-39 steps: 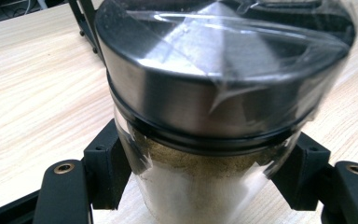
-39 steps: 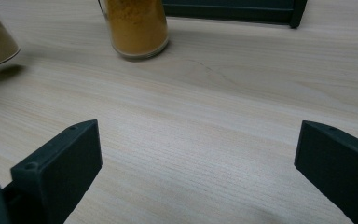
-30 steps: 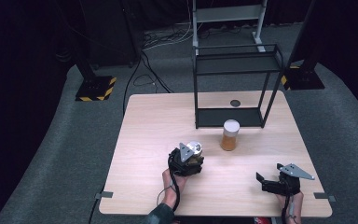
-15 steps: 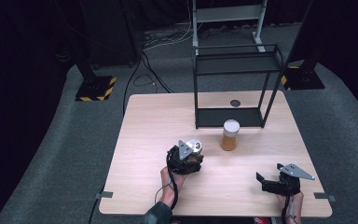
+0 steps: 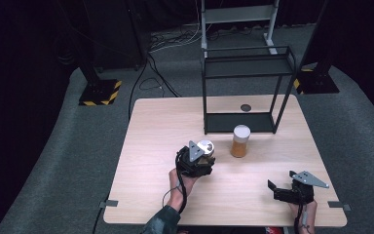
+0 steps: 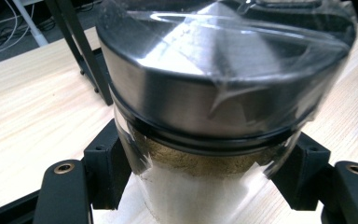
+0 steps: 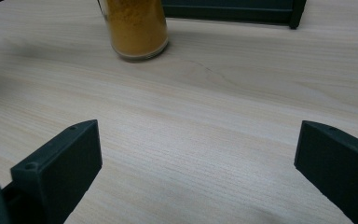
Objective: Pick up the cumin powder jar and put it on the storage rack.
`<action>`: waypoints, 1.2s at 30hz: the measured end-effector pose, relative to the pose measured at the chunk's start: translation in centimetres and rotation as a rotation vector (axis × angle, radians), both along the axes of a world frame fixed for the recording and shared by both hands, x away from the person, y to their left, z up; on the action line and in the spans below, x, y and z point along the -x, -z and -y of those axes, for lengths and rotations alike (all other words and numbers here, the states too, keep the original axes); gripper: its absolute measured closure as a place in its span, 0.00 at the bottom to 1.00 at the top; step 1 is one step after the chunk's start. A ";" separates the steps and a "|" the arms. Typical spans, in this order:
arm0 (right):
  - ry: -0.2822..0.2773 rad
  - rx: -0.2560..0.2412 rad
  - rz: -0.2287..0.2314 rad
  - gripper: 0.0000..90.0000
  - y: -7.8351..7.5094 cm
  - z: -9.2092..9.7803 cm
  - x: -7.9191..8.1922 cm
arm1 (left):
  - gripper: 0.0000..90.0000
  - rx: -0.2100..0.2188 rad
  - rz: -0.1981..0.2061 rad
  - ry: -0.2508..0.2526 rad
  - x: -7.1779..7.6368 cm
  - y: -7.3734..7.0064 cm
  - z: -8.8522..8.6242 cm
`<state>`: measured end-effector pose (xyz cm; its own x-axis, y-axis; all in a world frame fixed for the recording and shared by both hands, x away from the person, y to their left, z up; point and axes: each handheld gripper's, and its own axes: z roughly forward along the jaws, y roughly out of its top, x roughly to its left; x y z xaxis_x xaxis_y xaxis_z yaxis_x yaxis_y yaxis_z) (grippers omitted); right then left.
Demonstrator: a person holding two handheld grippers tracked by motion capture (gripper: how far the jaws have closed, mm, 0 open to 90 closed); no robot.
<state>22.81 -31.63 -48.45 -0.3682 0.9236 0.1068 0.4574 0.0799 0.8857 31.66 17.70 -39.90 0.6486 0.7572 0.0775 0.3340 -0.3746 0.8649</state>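
Right now the left gripper point(image 5: 205, 155) is clamped on a jar point(image 6: 214, 112) with a shiny metal lid; in the left gripper view its two black jaws press against the glass on either side, just below the lid, and a brownish powder band shows through the glass above a white label. Clear wrap wrinkles over the lid. Seen from the high view, this jar point(image 5: 205, 147) sits on the desk point(image 5: 151, 126) nearer the person than the black wire shelf frame point(image 5: 246, 87) and off toward its left end, with the person's hand point(image 5: 185, 180) behind the gripper.

A second jar of orange powder point(image 5: 240, 141) with a white lid stands upright just in front of the shelf frame, near the held jar but apart from it. In the right gripper view its lower part point(image 7: 137, 28) rises from the desk ahead of the jaws.

The right gripper point(image 5: 278, 190) lies well away from the shelf frame, by the desk's near edge toward its right corner, jaws spread wide with nothing but bare wood between them.
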 end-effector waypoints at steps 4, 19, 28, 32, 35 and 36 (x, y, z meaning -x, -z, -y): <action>0.002 0.001 0.001 0.00 0.0 0.0 0.0 | 0.33 -0.007 0.003 0.008 -0.2 -0.5 0.2; 0.003 0.001 0.000 0.00 0.0 0.0 0.0 | 0.33 0.001 -0.019 0.042 -1.8 -2.5 0.3; 0.004 -0.001 -0.001 0.00 0.0 0.0 0.0 | 0.33 0.018 -0.037 0.067 -3.1 -3.9 0.0; 0.005 -0.001 -0.001 0.00 0.0 0.0 0.0 | 0.33 0.015 -0.036 0.071 -3.4 -4.2 0.0; 0.004 -0.001 -0.004 0.00 0.0 0.0 0.0 | 0.33 0.015 -0.037 0.074 -3.6 -4.6 -0.1; 0.004 -0.001 -0.003 0.00 0.0 0.0 0.0 | 0.33 0.019 -0.036 0.075 -3.7 -4.7 -0.2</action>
